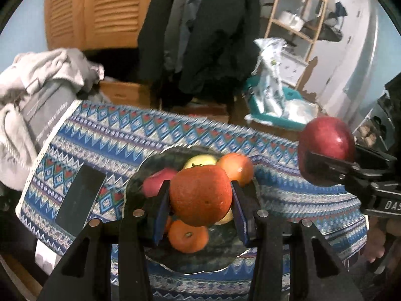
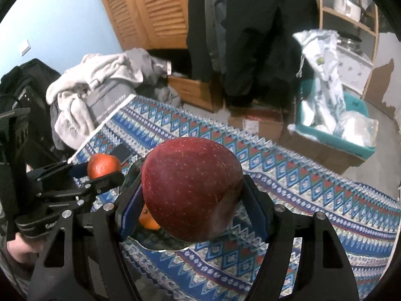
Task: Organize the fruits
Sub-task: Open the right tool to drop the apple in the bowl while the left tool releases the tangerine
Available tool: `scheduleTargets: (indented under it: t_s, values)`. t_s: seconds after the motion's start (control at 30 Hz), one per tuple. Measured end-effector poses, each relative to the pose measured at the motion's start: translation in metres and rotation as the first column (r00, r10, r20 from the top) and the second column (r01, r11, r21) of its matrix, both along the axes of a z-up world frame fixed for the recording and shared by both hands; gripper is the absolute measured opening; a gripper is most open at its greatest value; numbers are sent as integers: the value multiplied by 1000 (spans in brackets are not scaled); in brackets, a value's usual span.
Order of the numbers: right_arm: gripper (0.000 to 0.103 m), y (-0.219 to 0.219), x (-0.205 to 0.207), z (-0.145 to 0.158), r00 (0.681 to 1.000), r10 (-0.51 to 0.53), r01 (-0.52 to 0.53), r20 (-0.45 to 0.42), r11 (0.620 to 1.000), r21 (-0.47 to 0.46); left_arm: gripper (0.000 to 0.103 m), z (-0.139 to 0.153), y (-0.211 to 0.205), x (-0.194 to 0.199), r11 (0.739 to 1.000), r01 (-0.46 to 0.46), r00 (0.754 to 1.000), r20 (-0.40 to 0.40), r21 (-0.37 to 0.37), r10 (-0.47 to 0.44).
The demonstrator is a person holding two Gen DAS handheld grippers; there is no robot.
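Note:
My left gripper [image 1: 200,195] is shut on an orange [image 1: 200,195] and holds it above a dark plate [image 1: 215,253] on the patterned cloth. The plate holds a small orange [image 1: 188,235], a pink-red apple [image 1: 156,180], a yellow apple [image 1: 199,161] and an orange-red fruit [image 1: 235,166]. My right gripper [image 2: 191,195] is shut on a big red apple [image 2: 191,190], held above the cloth right of the plate; it also shows in the left wrist view [image 1: 325,148]. The left gripper and its orange [image 2: 104,165] show at the left of the right wrist view.
A black phone [image 1: 80,198] lies on the blue patterned cloth [image 1: 150,135] left of the plate. Grey clothes [image 1: 37,85] are piled at the far left. A teal bin [image 1: 275,115] with bags stands beyond the table. Dark coats hang behind.

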State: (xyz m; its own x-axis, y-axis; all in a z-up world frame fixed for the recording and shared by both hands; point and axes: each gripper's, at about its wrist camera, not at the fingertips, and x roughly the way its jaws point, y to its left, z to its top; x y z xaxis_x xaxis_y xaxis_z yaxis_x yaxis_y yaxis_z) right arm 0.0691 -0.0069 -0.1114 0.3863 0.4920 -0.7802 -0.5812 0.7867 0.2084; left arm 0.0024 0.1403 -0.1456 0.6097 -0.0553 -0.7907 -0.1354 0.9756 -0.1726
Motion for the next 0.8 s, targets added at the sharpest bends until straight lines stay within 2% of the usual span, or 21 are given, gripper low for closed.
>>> scheduleTargets:
  t_s: [0.33, 0.5, 0.63, 0.8]
  values:
    - [73, 20, 2, -61, 989, 37, -47, -143, 996, -72, 46, -56, 29, 6, 997, -55, 987, -156, -57, 46]
    - [73, 32, -2, -94, 978, 56, -82, -202, 989, -123, 46, -80, 36, 7, 996, -82, 972, -224, -41, 71]
    - [73, 40, -5, -108, 968, 70, -105, -240, 985, -135, 46, -97, 37, 8, 995, -79, 955, -291, -62, 58]
    - [73, 47, -12, -121, 960, 89, -133, -266, 979, -154, 47, -105, 27, 7, 998, -56, 947, -318, 0, 54]
